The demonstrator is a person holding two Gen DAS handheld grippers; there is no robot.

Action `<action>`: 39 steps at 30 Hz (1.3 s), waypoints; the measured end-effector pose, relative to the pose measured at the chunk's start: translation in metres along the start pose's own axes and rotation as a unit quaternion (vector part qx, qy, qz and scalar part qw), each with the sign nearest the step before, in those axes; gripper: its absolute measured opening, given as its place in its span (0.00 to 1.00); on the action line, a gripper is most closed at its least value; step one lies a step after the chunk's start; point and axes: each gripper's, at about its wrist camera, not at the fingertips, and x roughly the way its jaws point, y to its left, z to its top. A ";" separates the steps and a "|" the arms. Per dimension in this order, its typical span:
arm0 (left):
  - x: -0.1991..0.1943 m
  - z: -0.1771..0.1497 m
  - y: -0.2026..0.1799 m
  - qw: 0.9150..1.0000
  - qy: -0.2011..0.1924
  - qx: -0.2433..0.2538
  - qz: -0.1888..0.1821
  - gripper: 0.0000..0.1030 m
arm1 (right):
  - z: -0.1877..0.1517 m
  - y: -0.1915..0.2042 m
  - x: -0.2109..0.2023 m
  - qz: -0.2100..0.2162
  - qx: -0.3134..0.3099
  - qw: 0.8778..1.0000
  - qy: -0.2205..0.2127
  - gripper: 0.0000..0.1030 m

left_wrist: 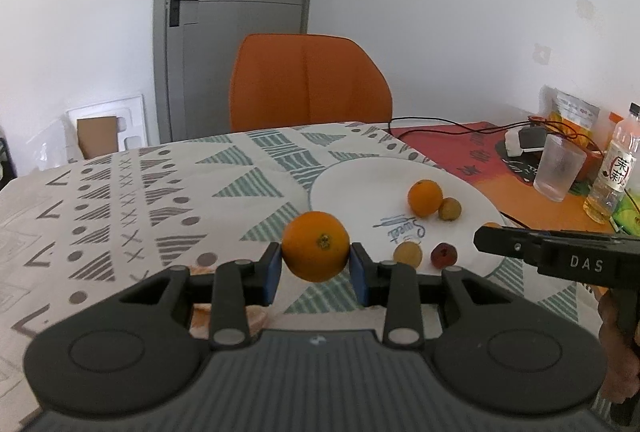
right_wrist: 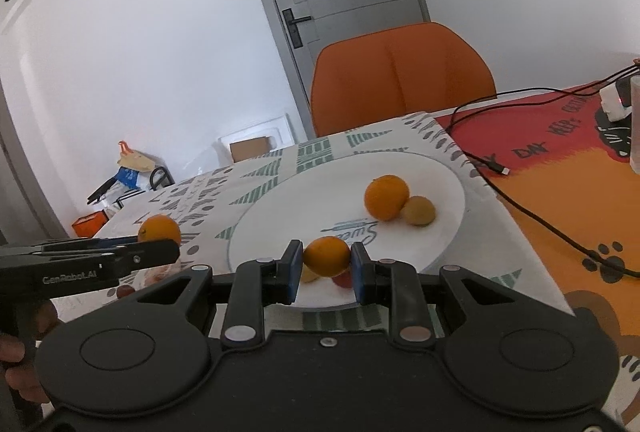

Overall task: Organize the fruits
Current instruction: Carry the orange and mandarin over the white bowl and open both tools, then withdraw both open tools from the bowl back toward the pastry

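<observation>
My left gripper (left_wrist: 316, 260) is shut on a large orange (left_wrist: 316, 246), held above the patterned tablecloth just left of the white plate (left_wrist: 352, 187). On the plate lie another orange (left_wrist: 425, 197), a brownish small fruit (left_wrist: 450, 209), a yellow small fruit (left_wrist: 407, 254) and a red one (left_wrist: 443, 255). My right gripper (right_wrist: 326, 264) is shut on a smaller orange (right_wrist: 327, 256) over the plate's near rim (right_wrist: 288, 220). The yellow fruit (right_wrist: 310, 274) and the red fruit (right_wrist: 342, 279) show partly beneath it. The left gripper (right_wrist: 172, 250) with its orange (right_wrist: 160, 230) appears at the left.
An orange chair (left_wrist: 308, 83) stands behind the table. To the right lies a red-and-orange mat (right_wrist: 560, 191) with a black cable (right_wrist: 532, 216), a plastic cup (left_wrist: 560, 171) and a bottle (left_wrist: 612, 171). Pale fruit pieces (left_wrist: 256, 316) lie on the cloth under the left gripper.
</observation>
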 end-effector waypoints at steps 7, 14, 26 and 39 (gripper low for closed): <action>0.020 0.008 -0.015 1.000 0.006 0.016 -0.017 0.34 | 0.003 -0.009 0.003 -0.009 0.000 1.000 0.002 0.23; 0.035 0.016 -0.029 0.999 0.006 0.028 -0.030 0.34 | 0.006 -0.015 0.005 -0.016 0.004 1.000 0.001 0.23; 0.032 0.018 -0.032 0.999 0.000 0.043 -0.015 0.39 | 0.006 -0.017 0.004 -0.019 0.011 1.000 0.003 0.23; -0.005 0.011 -0.001 0.999 -0.016 0.004 0.028 0.77 | 0.009 -0.003 -0.007 -0.025 0.008 1.000 -0.009 0.30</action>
